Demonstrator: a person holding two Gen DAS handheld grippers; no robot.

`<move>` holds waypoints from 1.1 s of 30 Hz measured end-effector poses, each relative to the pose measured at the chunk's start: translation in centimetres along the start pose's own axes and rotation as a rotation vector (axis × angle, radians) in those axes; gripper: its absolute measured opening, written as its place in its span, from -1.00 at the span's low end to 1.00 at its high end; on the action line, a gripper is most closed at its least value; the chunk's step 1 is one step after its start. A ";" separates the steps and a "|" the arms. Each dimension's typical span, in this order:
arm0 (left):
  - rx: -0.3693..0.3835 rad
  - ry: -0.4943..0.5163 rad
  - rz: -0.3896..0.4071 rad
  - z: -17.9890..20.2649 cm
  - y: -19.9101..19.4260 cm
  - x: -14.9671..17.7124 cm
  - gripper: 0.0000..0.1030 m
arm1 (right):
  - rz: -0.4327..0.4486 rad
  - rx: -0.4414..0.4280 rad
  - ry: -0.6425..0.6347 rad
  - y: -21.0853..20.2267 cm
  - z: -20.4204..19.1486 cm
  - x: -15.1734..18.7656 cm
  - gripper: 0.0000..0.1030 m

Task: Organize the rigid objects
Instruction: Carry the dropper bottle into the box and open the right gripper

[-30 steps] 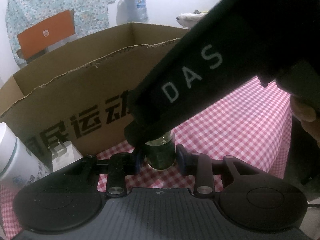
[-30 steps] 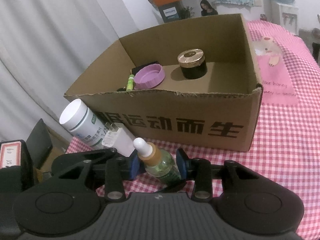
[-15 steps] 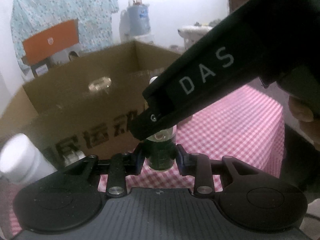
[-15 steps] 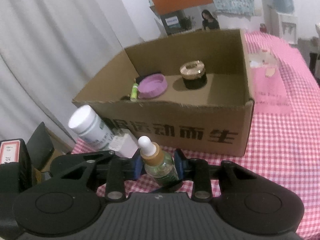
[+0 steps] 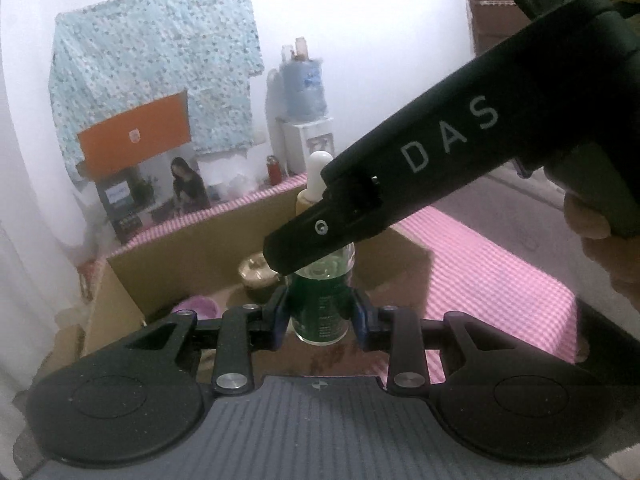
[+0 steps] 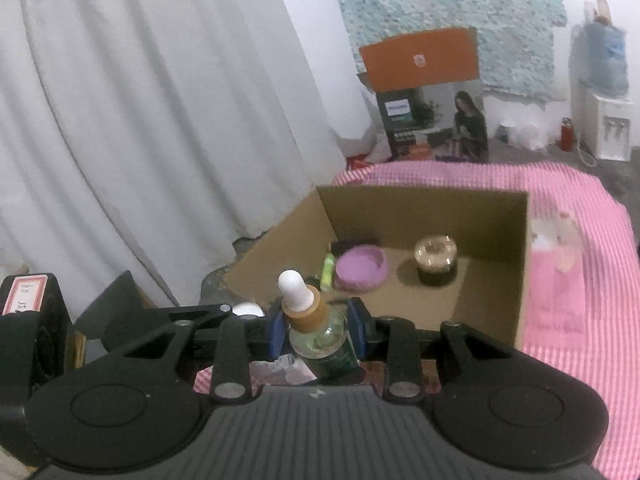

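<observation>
- Dropper bottle [image 6: 320,332]: upright, above cardboard box [image 6: 496,324] near edge
- Left gripper [image 5: 320,316], right gripper [image 6: 316,328]: fingers of both clamped on bottle
- Step: carrying to box
- Next: lower inside, clear of purple lid [image 6: 360,268], gold-capped jar [image 6: 436,256]

In the left wrist view the right tool's body [image 5: 420,184] hides the dropper bottle's [image 5: 320,308] shoulder and neck. The gold-lidded jar [image 5: 256,276] at eleven o'clock is blurred. The bottle's label print is too small to read.

lid [image 6: 361,267] left of jar [image 6: 436,255], both in box [image 6: 404,209]
</observation>
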State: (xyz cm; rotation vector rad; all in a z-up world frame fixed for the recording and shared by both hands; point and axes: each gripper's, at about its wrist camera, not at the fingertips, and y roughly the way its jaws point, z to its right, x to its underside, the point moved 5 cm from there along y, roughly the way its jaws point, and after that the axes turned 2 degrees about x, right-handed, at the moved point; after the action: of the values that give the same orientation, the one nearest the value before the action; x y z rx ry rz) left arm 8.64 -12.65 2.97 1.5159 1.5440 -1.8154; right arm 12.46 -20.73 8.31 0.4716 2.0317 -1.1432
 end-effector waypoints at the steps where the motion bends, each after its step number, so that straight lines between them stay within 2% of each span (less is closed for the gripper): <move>1: -0.001 -0.001 -0.001 -0.2 0.4 -0.3 -0.39 | -0.002 -0.004 0.001 0.2 0.1 -0.4 -0.32; 7: 0.013 -0.037 -0.045 -1.9 4.0 -2.0 -0.39 | -0.049 -0.008 0.011 2.7 2.6 -3.4 -0.33; 12: 0.081 -0.115 -0.139 -3.7 8.5 -3.1 -0.39 | -0.130 0.002 0.045 6.3 6.5 -5.3 -0.33; 16: 0.132 -0.179 -0.189 -4.7 11.5 -3.4 -0.38 | -0.185 0.021 0.058 8.7 9.1 -5.7 -0.34; 21: 0.140 -0.213 -0.244 -5.1 14.1 -3.9 -0.38 | -0.245 0.082 0.040 11.8 11.9 -5.7 -0.36; 26: 0.158 -0.254 -0.277 -5.2 15.1 -3.8 -0.35 | -0.272 0.112 -0.012 13.0 12.5 -6.2 -0.44; 33: 0.165 -0.306 -0.313 -5.5 16.1 -3.7 -0.30 | -0.264 0.144 -0.103 13.5 11.8 -7.5 -0.44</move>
State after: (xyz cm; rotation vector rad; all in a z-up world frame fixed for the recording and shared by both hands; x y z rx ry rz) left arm 25.29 -15.23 -1.42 1.0337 1.5764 -2.2739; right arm 30.81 -23.13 2.42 0.2119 1.9703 -1.4493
